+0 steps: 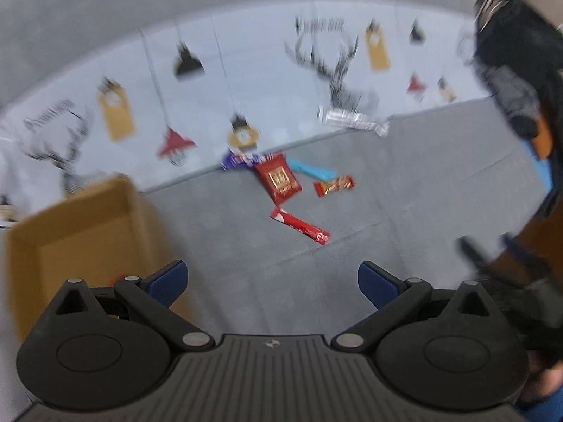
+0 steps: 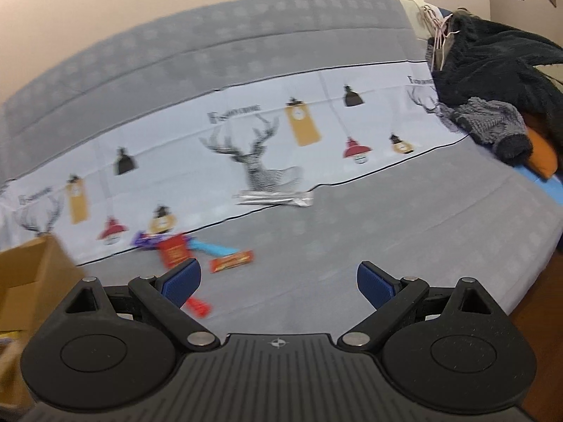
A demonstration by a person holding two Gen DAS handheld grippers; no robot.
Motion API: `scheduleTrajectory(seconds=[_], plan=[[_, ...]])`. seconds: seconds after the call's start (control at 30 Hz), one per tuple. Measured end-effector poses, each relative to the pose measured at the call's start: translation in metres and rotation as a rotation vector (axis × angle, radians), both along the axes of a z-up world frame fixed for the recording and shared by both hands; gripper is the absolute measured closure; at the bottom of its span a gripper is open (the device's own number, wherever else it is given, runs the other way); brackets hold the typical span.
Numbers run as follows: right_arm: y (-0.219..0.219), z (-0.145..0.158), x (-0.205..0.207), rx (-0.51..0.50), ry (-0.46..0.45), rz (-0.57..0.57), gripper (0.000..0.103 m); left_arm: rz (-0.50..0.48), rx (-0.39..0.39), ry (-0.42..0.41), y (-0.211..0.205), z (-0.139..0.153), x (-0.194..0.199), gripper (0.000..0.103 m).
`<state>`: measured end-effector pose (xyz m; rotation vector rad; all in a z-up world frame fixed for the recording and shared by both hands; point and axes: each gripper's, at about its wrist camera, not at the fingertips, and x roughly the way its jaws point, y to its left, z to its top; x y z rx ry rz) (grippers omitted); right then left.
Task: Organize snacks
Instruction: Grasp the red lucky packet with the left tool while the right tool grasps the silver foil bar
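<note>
**Two tongs spread and empty; snacks loose on grey sofa seat**

Two sets of tongs are in view, one per wrist camera. The left tongs point(image 1: 271, 283) are spread wide with nothing between the blue pads. The right tongs point(image 2: 278, 281) are likewise spread and hold nothing. Both views are motion-blurred.

Snack positions, left wrist view: a red square packet point(image 1: 278, 178) lies on the grey sofa seat point(image 1: 404, 190), near the edge of a printed cloth point(image 1: 253, 81) showing deer heads and hanging lamps. A purple wrapper point(image 1: 236, 159) sits just beside the packet's far corner, at the cloth edge. A light-blue bar point(image 1: 312, 169) lies just right of the packet. A small red-and-gold bar point(image 1: 333, 185) lies near the blue one. A long red bar point(image 1: 299, 226) lies apart, nearer the camera. A silver wrapper point(image 1: 353, 119) rests farther back, on the cloth edge.

A cardboard box point(image 1: 75, 225), open at the top, stands to the left of the snacks, close to the left tongs. Its contents cannot be made out.

Right wrist view: the left pad partly hides the long red bar point(image 2: 198, 306). Dark clothing point(image 2: 492, 70) is heaped at the far right of the sofa.
</note>
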<state>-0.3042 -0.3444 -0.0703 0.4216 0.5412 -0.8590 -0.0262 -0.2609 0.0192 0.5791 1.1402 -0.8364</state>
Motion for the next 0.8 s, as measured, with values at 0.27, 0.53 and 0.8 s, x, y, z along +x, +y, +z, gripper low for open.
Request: scheduleTrajectory(seconds=[0.27,0.53,0.8], plan=[[-0.13,-0.061,0.07,-0.081,0.133,0.149,0.005,0.326,0.01,0.211,-0.081,-0.154,0.092,0.0],[-0.215,-0.13,0.18,-0.099,0.244,0.287,0.005,0.369,0.032,0.24,-0.123,-0.222,0.122,0.0],[-0.248,-0.174,0.245,-0.06,0.288,0.343,0.001,0.388,0.106,0.244,-0.109,-0.248,0.144,0.0]])
